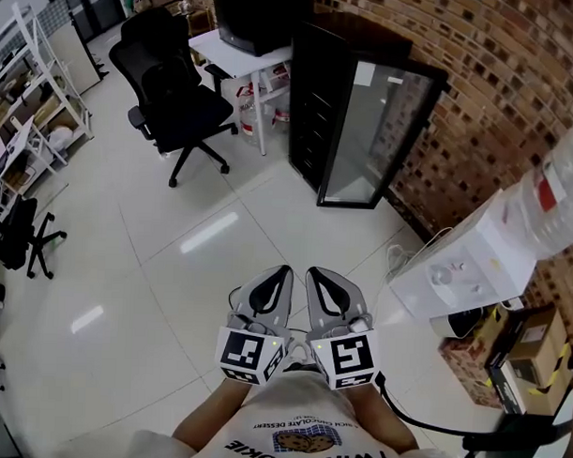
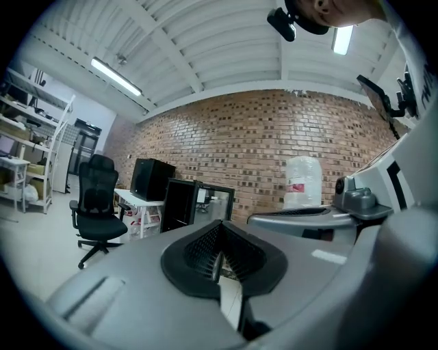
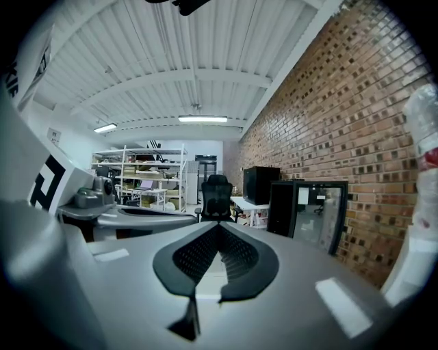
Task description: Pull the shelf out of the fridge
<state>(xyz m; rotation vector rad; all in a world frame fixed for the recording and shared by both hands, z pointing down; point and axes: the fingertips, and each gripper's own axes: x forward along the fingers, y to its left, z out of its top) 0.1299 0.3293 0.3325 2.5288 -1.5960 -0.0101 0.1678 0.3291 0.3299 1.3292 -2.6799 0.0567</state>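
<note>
both grippers sit closest, held side by side just ahead of the person's shirt in the head view. left gripper [image 1: 283, 270] and right gripper [image 1: 315, 273] are almost touching, tips pointing forward over the white tiled floor [image 1: 173, 266]. well beyond them the black fridge [image 1: 312, 102] stands against the brick wall [image 1: 479, 99] with its glass door [image 1: 376, 133] swung open. the shelf is presumably inside, though the interior is too dark from here to pick it out. an office chair [image 1: 174, 93] stands to the left of the fridge, a white table [image 1: 238, 51] sits between the two, and a water dispenser [image 1: 468, 263] is further along the wall to the right.

in the left gripper view the jaws are pressed together with nothing between them, and the fridge shows far off past the tips.

in the right gripper view the jaws also meet tip to tip, empty. the open fridge is off to their right and the chair is straight ahead.
</note>
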